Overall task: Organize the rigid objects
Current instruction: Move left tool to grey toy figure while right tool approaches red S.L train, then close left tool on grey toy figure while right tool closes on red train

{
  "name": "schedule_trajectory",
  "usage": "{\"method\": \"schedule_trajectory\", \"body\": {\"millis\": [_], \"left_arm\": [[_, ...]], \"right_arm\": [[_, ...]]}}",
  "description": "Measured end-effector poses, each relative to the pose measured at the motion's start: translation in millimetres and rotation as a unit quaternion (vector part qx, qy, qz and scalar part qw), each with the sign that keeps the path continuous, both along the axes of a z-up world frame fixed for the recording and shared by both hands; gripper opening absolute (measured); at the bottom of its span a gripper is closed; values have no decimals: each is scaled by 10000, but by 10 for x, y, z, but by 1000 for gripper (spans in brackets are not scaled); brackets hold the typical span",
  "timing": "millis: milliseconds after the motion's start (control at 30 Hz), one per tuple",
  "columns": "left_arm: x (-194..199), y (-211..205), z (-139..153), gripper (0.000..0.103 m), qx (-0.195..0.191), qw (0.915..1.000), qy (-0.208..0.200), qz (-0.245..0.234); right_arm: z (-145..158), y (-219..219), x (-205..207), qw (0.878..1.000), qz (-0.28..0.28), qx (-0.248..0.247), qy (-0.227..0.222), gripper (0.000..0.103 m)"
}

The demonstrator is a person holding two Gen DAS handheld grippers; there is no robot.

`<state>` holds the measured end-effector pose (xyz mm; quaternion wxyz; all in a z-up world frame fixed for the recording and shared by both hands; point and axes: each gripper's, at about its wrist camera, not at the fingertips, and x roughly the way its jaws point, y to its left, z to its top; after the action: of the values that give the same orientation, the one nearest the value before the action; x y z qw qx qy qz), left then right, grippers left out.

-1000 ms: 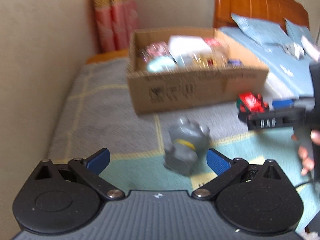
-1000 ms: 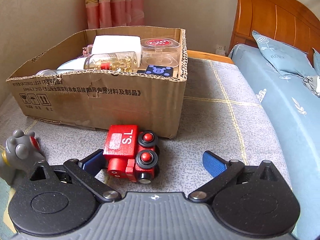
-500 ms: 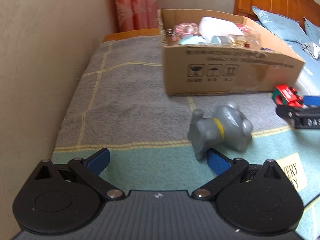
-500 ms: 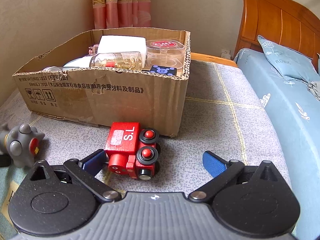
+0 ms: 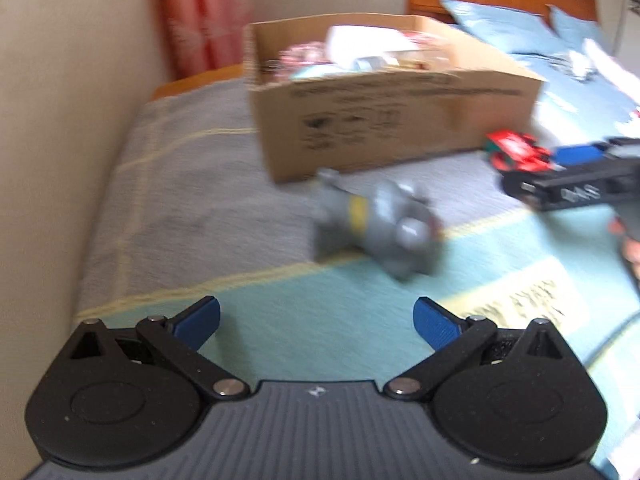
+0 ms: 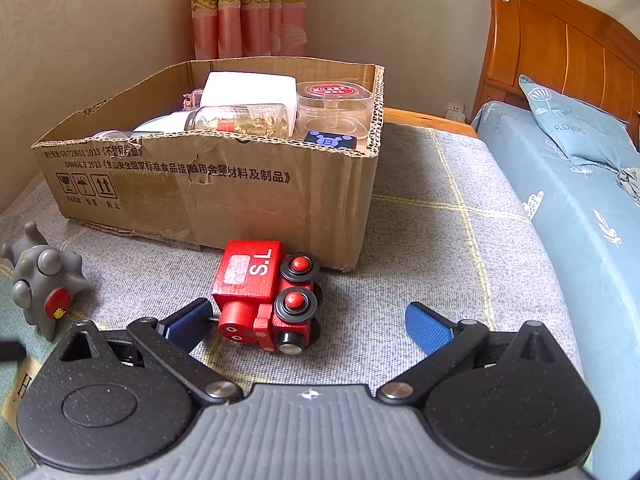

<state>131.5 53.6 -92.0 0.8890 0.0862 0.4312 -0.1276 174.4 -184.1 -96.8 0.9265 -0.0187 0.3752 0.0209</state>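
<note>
A grey toy animal (image 5: 380, 228) with a yellow collar lies on its side on the blanket, blurred, ahead and right of my open left gripper (image 5: 316, 322), which holds nothing. The same grey toy (image 6: 40, 280) shows at the left edge of the right wrist view. A red toy train (image 6: 268, 296) marked "S.L" lies on its side just before the cardboard box (image 6: 240, 188). My right gripper (image 6: 308, 324) is open around the train's near end, its left fingertip close beside it. In the left wrist view the train (image 5: 516, 152) sits by the right gripper (image 5: 576, 160).
The box (image 5: 384, 120) holds jars, a white carton and other items. A wall runs along the left. A blue-sheeted bed (image 6: 568, 200) with a pillow and wooden headboard (image 6: 560, 40) lies to the right. Pink curtains (image 6: 248, 8) hang behind the box.
My left gripper has swung and drawn back, so the grey toy now lies farther ahead and looks blurred. The right gripper has edged slightly closer to the red train.
</note>
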Motion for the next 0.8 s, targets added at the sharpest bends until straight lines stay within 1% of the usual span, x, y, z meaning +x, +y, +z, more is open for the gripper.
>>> {"method": "schedule_trajectory", "body": {"millis": [67,167,233,333,500,600,700,800], "left_arm": [[-4,-65,-16,102,-110,9999,-34,-71],[73,-150,-36,102,-187,9997,-146,-34],[146,-204,-56,102,-310,9993,-185,-42],[175,-268,-75,102,-362,9986,-378,39],[243,-356,-77,101,-322,9983,-491,44],[247,-398,-61,99,-162,9981,-598,-58],[247,-405,-46,95,-142,9979,-626,-123],[248,-406,-18,82,-263,9980,-554,-141]], "right_arm": [[2,3,-3,10000,19,-3,4,103],[3,12,-22,10000,78,-5,13,103],[1,7,-37,9999,121,-3,12,103],[2,-2,-57,9998,197,-1,7,103],[-9,-14,-98,9996,284,4,-56,103],[-5,-19,-100,9995,304,3,-50,103],[-2,-19,-108,9995,313,4,-61,103],[-3,-16,-127,9995,302,4,-83,103]]}}
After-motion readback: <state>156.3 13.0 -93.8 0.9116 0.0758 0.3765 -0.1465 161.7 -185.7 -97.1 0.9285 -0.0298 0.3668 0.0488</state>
